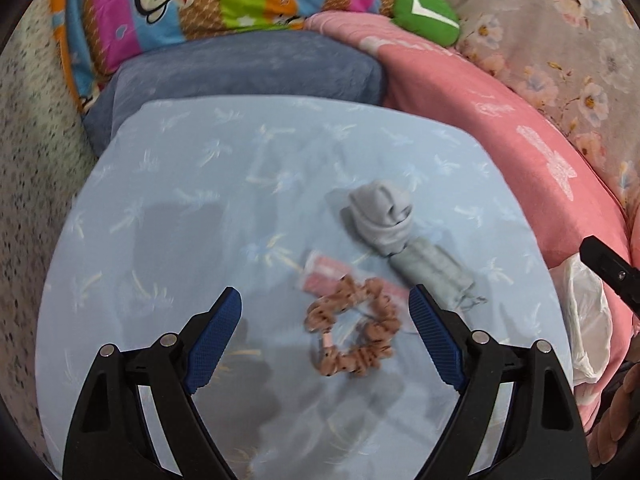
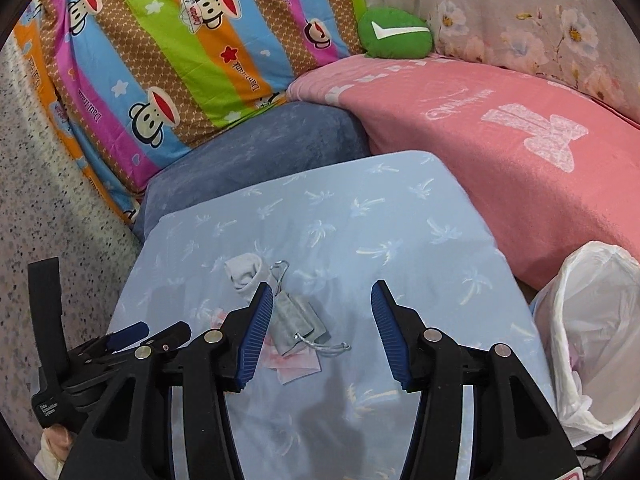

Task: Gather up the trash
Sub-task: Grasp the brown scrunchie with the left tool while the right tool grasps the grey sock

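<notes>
Both tongs, left point(image 1: 325, 332) and right point(image 2: 322, 330), gape wide, holding nothing. Between the left pair lies a brown spotted fabric scrunchie point(image 1: 352, 330) on a pink paper wrapper point(image 1: 324, 270), near a rolled grey sock point(image 1: 380, 218) and grey drawstring pouch point(image 1: 432, 272) on the pale blue palm-print pillow point(image 1: 200, 184). A white plastic bin bag point(image 2: 596, 332) stands right.

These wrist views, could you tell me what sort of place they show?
Most likely a bedroom, on a bed: a cartoon-monkey quilt, a pink blanket and a light blue pillow with small items lying on it.
</notes>
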`<state>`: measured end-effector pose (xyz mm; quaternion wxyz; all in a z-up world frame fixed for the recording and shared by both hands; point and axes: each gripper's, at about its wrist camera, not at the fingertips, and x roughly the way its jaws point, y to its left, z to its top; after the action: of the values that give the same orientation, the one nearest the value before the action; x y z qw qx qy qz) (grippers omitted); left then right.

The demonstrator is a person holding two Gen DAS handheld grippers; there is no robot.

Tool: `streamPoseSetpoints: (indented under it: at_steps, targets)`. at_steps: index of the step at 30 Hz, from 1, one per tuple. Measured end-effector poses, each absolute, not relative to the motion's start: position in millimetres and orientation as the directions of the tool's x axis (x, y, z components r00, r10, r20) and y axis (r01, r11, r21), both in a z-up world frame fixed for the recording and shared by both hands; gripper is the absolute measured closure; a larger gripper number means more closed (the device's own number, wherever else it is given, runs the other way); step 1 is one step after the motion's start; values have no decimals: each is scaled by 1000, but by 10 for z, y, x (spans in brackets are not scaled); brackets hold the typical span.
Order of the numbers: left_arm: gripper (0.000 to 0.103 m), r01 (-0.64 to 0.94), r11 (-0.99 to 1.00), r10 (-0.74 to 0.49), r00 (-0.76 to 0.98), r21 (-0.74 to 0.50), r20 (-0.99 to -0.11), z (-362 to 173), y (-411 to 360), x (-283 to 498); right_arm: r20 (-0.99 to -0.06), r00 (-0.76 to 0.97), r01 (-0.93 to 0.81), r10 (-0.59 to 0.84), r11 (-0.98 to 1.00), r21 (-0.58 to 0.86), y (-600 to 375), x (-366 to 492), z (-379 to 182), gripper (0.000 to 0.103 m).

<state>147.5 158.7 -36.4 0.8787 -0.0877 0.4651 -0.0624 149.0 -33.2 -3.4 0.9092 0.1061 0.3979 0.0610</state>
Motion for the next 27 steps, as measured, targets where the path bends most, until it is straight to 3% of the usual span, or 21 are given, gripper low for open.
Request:
streamPoseSetpoints:
  at_steps: [10, 15, 20, 27]
  targets:
    - [25, 23, 969, -227, 492, -248, -840, -711, 1603, 1523, -778, 596, -26, 200, 973, 230, -75, 1795, -563, 52]
    - [44, 31, 962, -254, 462, -270, -850, -803, 1594, 1553, -800, 562, -34, 208, 973, 230, 6, 1902, -759, 52]
    - [55, 26, 955, -274, 451, -295, -850, -851, 1630, 1552, -817, 532, -39, 222, 970, 238, 69, 1972, -912, 54]
    - [77, 30, 947, -300, 440, -320, -846, -869, 1653, 1527, -831, 497, -49, 250, 964, 260, 114, 2005, -1039, 74]
